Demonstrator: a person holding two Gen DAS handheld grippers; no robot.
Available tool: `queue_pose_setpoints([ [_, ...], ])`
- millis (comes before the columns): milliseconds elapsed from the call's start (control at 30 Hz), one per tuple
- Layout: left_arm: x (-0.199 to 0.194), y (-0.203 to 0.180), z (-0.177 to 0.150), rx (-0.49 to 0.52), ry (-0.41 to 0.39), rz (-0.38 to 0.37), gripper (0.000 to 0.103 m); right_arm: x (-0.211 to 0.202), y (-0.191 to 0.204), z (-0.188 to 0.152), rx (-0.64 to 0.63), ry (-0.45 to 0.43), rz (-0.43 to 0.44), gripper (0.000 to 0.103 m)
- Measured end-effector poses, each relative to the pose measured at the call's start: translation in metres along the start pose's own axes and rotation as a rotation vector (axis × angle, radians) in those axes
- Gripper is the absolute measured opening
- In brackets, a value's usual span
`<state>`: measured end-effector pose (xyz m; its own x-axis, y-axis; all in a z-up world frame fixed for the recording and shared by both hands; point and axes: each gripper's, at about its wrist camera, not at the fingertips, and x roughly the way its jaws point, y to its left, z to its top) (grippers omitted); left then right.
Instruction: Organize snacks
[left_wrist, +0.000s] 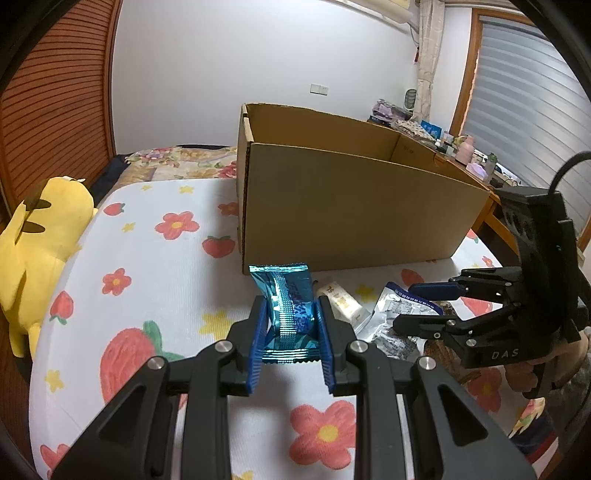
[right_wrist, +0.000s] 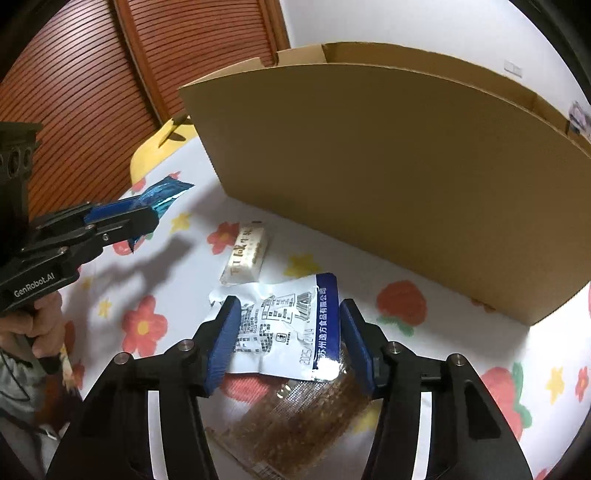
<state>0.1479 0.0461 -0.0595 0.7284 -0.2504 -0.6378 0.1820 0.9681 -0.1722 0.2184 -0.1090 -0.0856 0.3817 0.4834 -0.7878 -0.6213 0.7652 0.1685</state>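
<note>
In the left wrist view the left gripper (left_wrist: 290, 325) sits low in the middle of the frame, its blue pads clamped on a shiny teal snack packet (left_wrist: 288, 314) that stands up between them, clear of the bedsheet. Behind it, filling the centre and right of the frame, is an open cardboard box (left_wrist: 351, 206) resting on a white sheet (left_wrist: 155, 258) printed with red flowers and strawberries. A yellow plush toy (left_wrist: 40, 236) lies at the left edge. To the right of the teal packet, on the sheet, lies a small cream-coloured snack bar (left_wrist: 341, 301), and just beyond it a crumpled white and blue wrapper (left_wrist: 400, 306).

The right gripper (left_wrist: 417, 304) shows at the right of that frame, tilted down over the wrapper. From its own camera, the right gripper (right_wrist: 290, 341) has its fingers apart, one on each side of the white and blue wrapper (right_wrist: 288, 328); the pads do not look pressed on it, and the wrapper lies flat on the sheet (right_wrist: 461, 332). Under the wrapper's lower edge is a clear pack of brown biscuits (right_wrist: 295, 417). The cream snack bar (right_wrist: 245, 254) lies above it in the frame, near the foot of the cardboard box (right_wrist: 388, 166). At the left edge of that view the left gripper (right_wrist: 162, 206) holds the teal packet (right_wrist: 162, 194) in the air, with a hand (right_wrist: 37, 325) on its handle.
</note>
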Motion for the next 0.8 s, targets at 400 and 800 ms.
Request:
queue_pose_setpoints([
  [400, -0.002, 0.006, -0.001, -0.015, -0.003, 0.007, 0.023, 0.008, 0.018, -0.004, -0.056, 0.004, -0.019, 0.071],
  [800, -0.003, 0.004, -0.002, -0.012, -0.006, 0.004, 0.023, -0.005, 0.043, -0.011, -0.065, -0.041, 0.046, 0.018],
])
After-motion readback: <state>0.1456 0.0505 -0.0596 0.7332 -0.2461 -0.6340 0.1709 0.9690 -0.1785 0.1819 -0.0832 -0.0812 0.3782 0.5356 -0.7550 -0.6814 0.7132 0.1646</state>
